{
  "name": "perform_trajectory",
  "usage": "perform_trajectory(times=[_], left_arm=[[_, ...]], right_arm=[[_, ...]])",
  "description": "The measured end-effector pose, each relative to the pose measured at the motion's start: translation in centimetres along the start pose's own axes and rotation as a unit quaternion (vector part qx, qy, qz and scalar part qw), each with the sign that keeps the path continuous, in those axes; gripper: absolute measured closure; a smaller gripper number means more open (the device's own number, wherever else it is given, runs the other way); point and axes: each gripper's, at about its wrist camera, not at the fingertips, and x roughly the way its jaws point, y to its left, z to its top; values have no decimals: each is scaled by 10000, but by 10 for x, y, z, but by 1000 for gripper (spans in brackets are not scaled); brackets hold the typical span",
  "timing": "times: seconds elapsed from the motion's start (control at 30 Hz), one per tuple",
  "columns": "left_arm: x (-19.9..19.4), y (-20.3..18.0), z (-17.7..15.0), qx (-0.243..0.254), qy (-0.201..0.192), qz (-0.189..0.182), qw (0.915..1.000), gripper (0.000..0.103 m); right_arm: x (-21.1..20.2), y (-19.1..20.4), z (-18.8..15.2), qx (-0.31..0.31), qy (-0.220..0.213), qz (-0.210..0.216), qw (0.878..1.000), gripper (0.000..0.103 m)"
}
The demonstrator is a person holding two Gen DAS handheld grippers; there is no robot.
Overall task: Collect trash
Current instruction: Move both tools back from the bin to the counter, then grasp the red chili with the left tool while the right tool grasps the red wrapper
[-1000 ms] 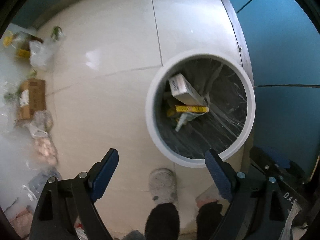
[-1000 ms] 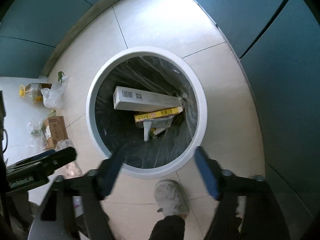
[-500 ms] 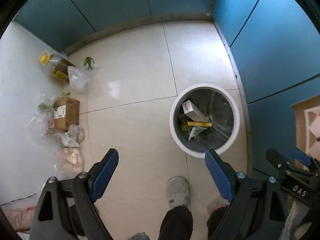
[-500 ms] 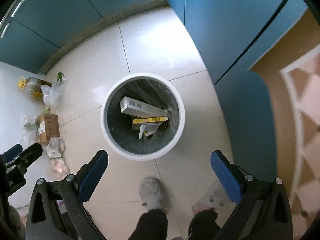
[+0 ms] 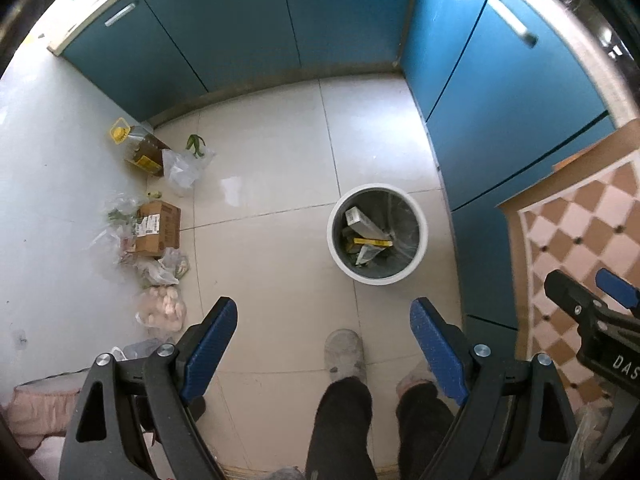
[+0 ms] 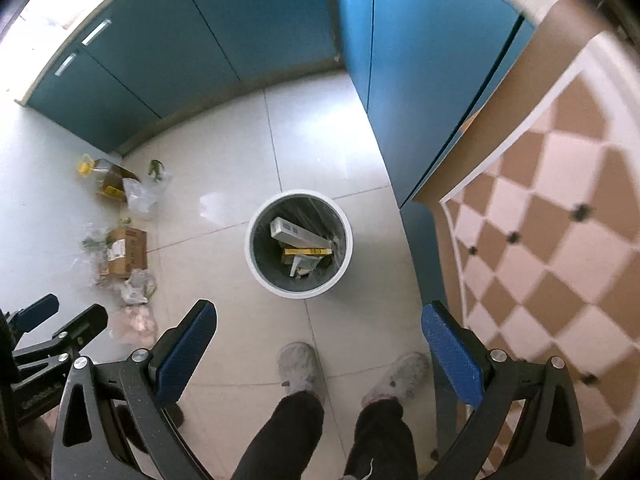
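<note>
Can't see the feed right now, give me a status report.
Left gripper open, empty. Right gripper open, empty. Trash bin on floor ahead holds boxes. Nothing blocking it.

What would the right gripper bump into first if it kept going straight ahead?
Probably the white trash bin or the floor tiles next to it. The right gripper is open, holds nothing, and points down from high up, so depth is unclear.

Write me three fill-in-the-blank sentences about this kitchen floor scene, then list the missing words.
1. The white trash bin is lined with a clear ____ bag.
2. Both the left hand-held gripper and the right hand-held gripper are ____ and hold nothing.
3. The oil bottle by the cabinets has a ____ cap.

Missing words: plastic; open; yellow
</note>
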Motion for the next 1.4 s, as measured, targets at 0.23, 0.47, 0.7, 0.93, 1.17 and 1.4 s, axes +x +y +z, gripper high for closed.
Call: perform_trajectory(times=[0.23,0.47,0.7,0.93,1.17,1.4], left_arm=[[-69,-10,-10,35,-252,0,9997,15],[-128,-23,-21,21,-491,366,9981,15],[-190,-98,-14,913,-1534,631,9819,0],[-214,-265,-35,2646,-1772,-8,9479,0],[-201,-449,-113,5020,-1471,-513,8507,1],[-138,-549,-171,6286,-468,-431,7751,39]], right_arm=[[-90,-2,-12,-92,-180,110,9997,0],[-155,-9,-32,-49,-310,445,9985,0],[-203,-61,-48,493,-474,1020,9924,0],[-240,-191,-98,1701,-776,707,9798,0],[-266,-362,-214,3663,-879,166,9262,0],[-270,-471,-338,5204,-836,-122,8497,0]])
